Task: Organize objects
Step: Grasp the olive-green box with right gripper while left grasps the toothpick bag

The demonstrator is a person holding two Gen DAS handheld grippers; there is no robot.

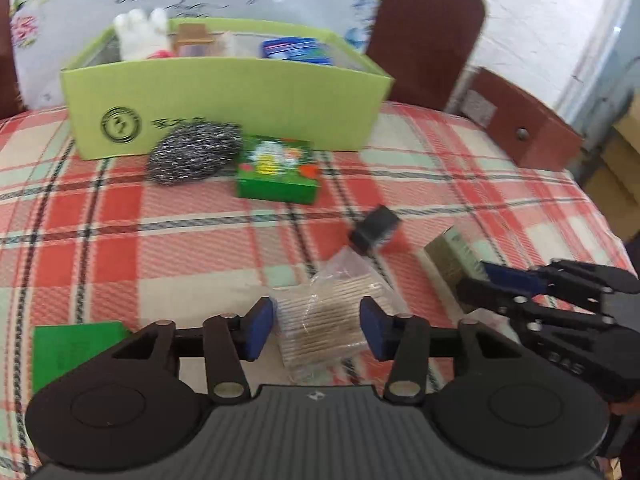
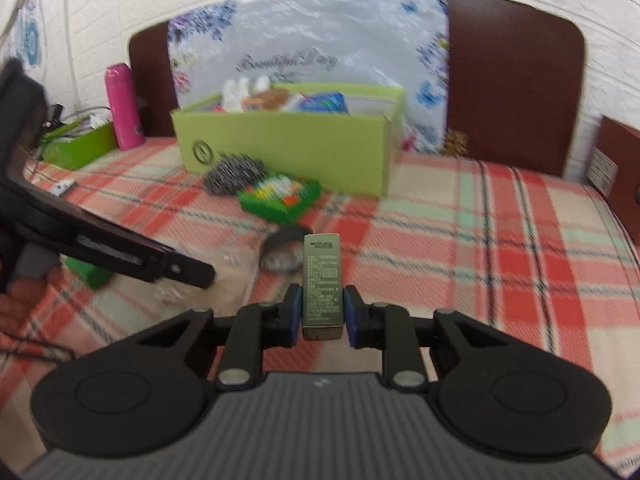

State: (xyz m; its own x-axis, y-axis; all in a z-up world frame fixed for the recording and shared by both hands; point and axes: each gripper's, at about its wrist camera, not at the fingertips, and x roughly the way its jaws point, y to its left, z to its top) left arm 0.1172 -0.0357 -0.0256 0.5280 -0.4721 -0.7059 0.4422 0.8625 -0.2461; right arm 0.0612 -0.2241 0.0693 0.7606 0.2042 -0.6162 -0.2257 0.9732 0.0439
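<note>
Left wrist view: left gripper (image 1: 316, 330) stands half open around a clear plastic packet of wooden sticks (image 1: 320, 328), pads not visibly pressing, well short of the light green cardboard box (image 1: 224, 108). Right gripper (image 2: 322, 314) is clamped on a slim olive-grey printed carton (image 2: 322, 284) (also short of that box). Risk: the slippery packet slides out if lifted before the pads seat.

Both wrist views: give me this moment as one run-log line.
right hand-held gripper: shut on olive carton | left hand-held gripper: open around plastic packet | green box: partly filled
</note>
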